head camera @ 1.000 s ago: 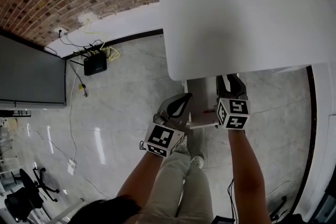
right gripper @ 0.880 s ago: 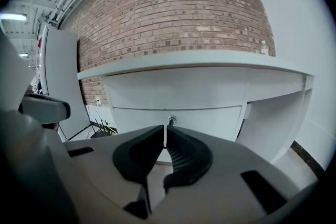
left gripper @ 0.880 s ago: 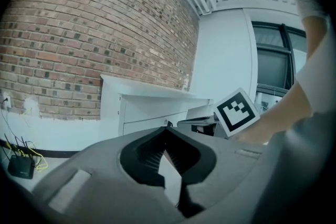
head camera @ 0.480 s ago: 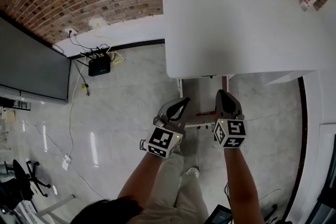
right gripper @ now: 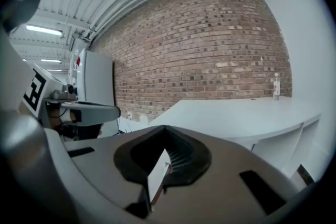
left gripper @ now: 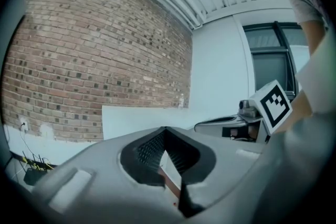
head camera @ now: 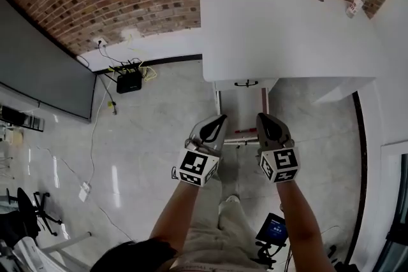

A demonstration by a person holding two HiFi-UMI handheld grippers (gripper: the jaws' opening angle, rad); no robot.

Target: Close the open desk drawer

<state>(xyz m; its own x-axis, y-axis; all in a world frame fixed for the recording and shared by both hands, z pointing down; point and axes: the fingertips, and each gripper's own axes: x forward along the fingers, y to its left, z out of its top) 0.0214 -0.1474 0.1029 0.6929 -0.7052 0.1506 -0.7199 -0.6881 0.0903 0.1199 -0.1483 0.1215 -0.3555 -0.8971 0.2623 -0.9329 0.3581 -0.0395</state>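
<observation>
The drawer (head camera: 241, 113) is not closed yet. It sticks out from under the white tabletop (head camera: 287, 35) toward the person, and its open box lies just ahead of and below both tools, in the gap between them.

The left tool (head camera: 218, 119) is closed with its tips meeting, and it grips nothing. Its own view shows only a sliver of white panel with a reddish edge through the opening behind the tips, which appears to be the drawer below. The right tool (head camera: 262, 116) is also closed and empty, with the same kind of pale, red-edged panel showing beneath it. Neither tool clearly touches the drawer. Each seems to hang above one of its side rails near the front edge, though the head view does not settle whether there is contact.

Farther ahead of the tools, right under the tabletop's edge, sits a white front panel with a dark handle (head camera: 245, 83) — probably an upper drawer, and it looks flush.

As I judge it, the whole closing push is still to be done. One tool or both would need to meet the front edge and drive it away from the person until it sits flush with the panel above.
</observation>
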